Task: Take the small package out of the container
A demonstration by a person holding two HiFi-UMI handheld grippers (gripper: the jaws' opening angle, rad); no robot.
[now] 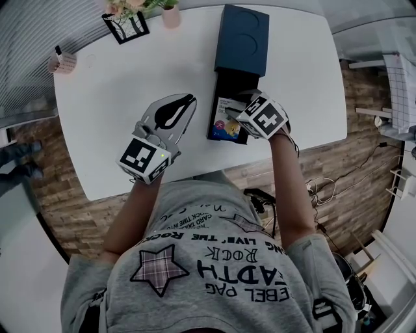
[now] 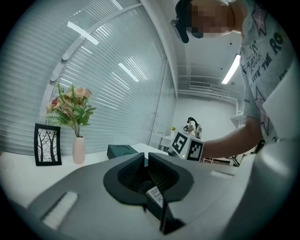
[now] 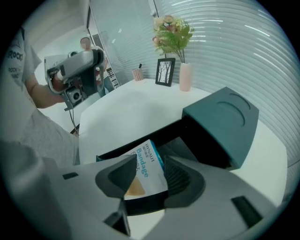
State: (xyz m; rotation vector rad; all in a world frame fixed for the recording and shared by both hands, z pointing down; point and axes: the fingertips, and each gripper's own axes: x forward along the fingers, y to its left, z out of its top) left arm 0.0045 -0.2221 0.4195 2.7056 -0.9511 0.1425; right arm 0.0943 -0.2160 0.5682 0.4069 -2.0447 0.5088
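One small package [image 3: 146,173], a flat bandage box: likely light, thin card, crushable, glossy, may slip. Right claw [image 3: 150,161] pinches it across its sides at the open container [image 3: 220,122]. Left claw [image 2: 146,161] closed, empty, over the worktop [image 1: 117,91].

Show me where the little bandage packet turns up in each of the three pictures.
Head view: bandage packet sits centre, at the open tray of the dark box.
Left gripper view: not in it.
Right gripper view: lower centre, gripped by the right tongs.
Shared landmark: the flower vase, in all three.
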